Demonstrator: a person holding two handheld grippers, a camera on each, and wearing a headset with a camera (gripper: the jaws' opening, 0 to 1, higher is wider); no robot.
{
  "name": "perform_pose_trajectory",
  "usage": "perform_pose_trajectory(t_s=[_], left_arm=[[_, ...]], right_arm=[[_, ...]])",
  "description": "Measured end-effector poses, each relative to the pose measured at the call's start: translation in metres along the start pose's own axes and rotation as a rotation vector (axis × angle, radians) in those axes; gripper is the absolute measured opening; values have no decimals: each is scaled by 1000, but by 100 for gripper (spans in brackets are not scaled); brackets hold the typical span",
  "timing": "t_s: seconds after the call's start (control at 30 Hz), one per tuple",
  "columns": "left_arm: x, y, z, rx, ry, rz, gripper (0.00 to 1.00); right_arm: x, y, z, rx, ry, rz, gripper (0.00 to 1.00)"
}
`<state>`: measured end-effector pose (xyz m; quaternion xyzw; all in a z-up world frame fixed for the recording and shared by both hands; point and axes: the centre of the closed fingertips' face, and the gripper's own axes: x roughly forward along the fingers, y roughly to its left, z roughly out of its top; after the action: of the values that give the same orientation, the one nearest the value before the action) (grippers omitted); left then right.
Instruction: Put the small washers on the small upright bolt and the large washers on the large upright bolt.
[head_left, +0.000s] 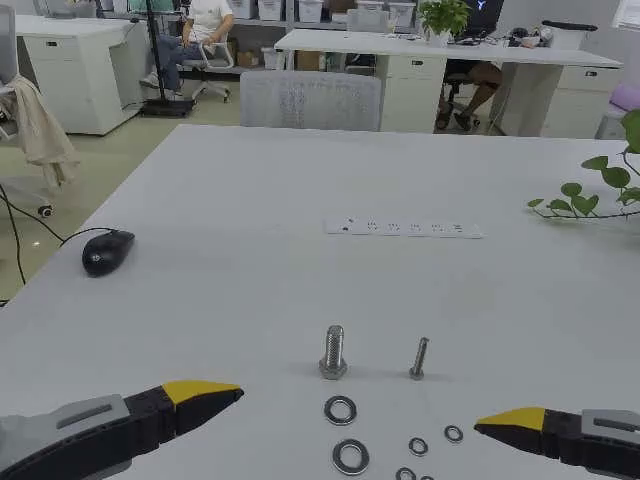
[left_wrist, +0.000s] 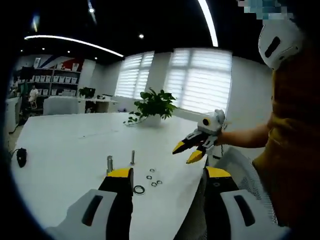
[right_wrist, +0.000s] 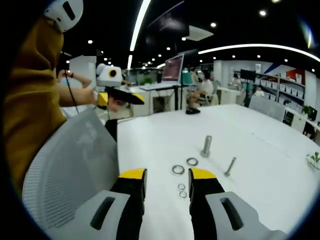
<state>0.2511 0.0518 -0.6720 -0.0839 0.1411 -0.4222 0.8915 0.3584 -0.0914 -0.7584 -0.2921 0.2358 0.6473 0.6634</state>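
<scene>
A large upright bolt (head_left: 333, 352) and a small upright bolt (head_left: 419, 358) stand side by side on the white table (head_left: 250, 290). In front of them lie two large washers (head_left: 340, 410) (head_left: 351, 457) and several small washers (head_left: 418, 446), all flat on the table. My left gripper (head_left: 225, 393) hovers low at the front left, open and holding nothing. My right gripper (head_left: 488, 426) hovers at the front right, open as well. From the right gripper view the large bolt (right_wrist: 206, 146), small bolt (right_wrist: 230, 166) and large washers (right_wrist: 178, 169) lie just beyond the parted jaws.
A black mouse (head_left: 107, 250) with its cable lies at the left. A white power strip (head_left: 403, 228) sits mid-table beyond the bolts. Plant leaves (head_left: 600, 195) reach in from the right edge. A grey mesh chair (head_left: 310, 100) stands at the far side.
</scene>
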Motion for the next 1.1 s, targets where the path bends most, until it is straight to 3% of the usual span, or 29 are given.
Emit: perform_pose_trajectory(t_s=[0.1,0.33,0.53,1.1], left_arm=[[0,0,2,0,-7,2,56],[-1,0,4,1,-14,13,56],[1,-1,1,0,-10,17,56],[-1,3,4,6,-6,35,56]], right_arm=[[5,-4,-8,-33,58,27,31],[13,-8,-9,-93,111,79,30],[23,-16,-25,-139,225,109,29],[44,-17,-45,-236,383,210,27]])
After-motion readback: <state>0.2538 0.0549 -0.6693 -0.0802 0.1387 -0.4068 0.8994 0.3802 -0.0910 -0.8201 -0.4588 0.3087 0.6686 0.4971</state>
